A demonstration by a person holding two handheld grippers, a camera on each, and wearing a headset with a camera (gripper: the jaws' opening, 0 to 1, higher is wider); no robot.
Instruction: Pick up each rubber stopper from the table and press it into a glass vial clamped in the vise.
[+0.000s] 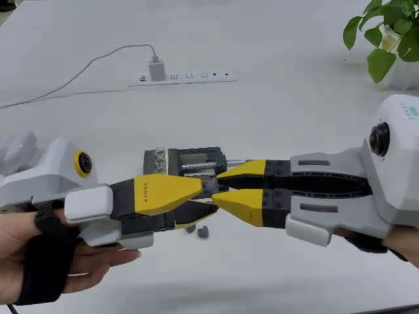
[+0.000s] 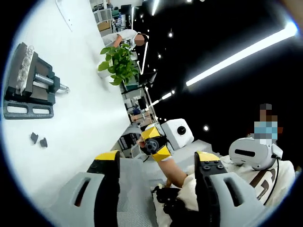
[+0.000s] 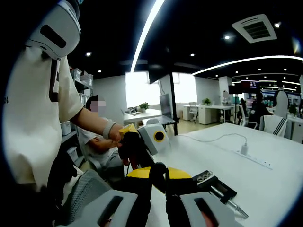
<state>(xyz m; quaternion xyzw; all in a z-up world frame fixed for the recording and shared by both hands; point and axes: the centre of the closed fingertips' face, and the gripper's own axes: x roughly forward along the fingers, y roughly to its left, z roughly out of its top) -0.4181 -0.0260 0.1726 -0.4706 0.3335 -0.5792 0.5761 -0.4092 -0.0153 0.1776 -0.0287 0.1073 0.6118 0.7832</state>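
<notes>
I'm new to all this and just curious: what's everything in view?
Table: one, white, under everything.
Vise: one, dark grey, mid-table.
Vials: several, clear, clamped in the vise.
Loose stoppers: two, grey, on the table by the vise.
Held stopper: one, dark, in the right claw.
Power strip: one, white, far side.
Charger: one, white, plugged into the strip.
Plant: one, green, far right corner.
Left claw: one, yellow, open.
Right claw: one, yellow, shut on the stopper.
Left hand, right hand: holding the claws.
</notes>
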